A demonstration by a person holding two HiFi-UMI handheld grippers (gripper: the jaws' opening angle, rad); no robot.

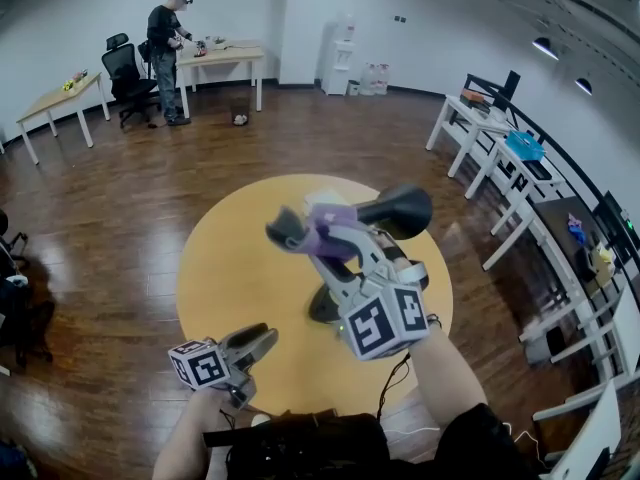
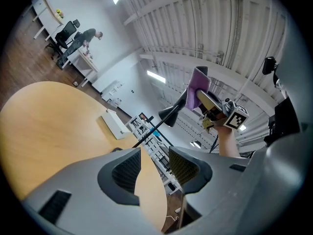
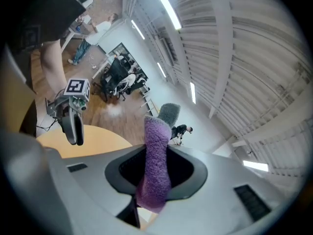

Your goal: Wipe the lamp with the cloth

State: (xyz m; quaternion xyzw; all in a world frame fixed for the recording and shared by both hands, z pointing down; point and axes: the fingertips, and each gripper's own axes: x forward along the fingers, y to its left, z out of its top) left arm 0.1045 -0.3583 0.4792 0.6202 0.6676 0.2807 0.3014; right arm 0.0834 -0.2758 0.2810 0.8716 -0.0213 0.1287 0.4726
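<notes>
A black desk lamp stands on the round yellow table (image 1: 225,278), its head (image 1: 400,211) raised above its base (image 1: 322,310). My right gripper (image 1: 300,230) is shut on a purple cloth (image 1: 325,220) and holds it up beside the lamp head, left of it. In the right gripper view the cloth (image 3: 155,165) stands upright, pinched between the jaws of that gripper (image 3: 156,173). My left gripper (image 1: 255,346) hangs low near the table's front edge, open and empty. From the left gripper view I see the lamp head (image 2: 171,115) and the cloth (image 2: 197,84) above the open jaws (image 2: 159,168).
A white box (image 2: 115,124) lies on the table's far side. A cable (image 1: 395,378) hangs at the near edge. White desks (image 1: 505,163) line the right wall. A person (image 1: 165,53) stands at a far desk (image 1: 222,58) next to an office chair (image 1: 125,73).
</notes>
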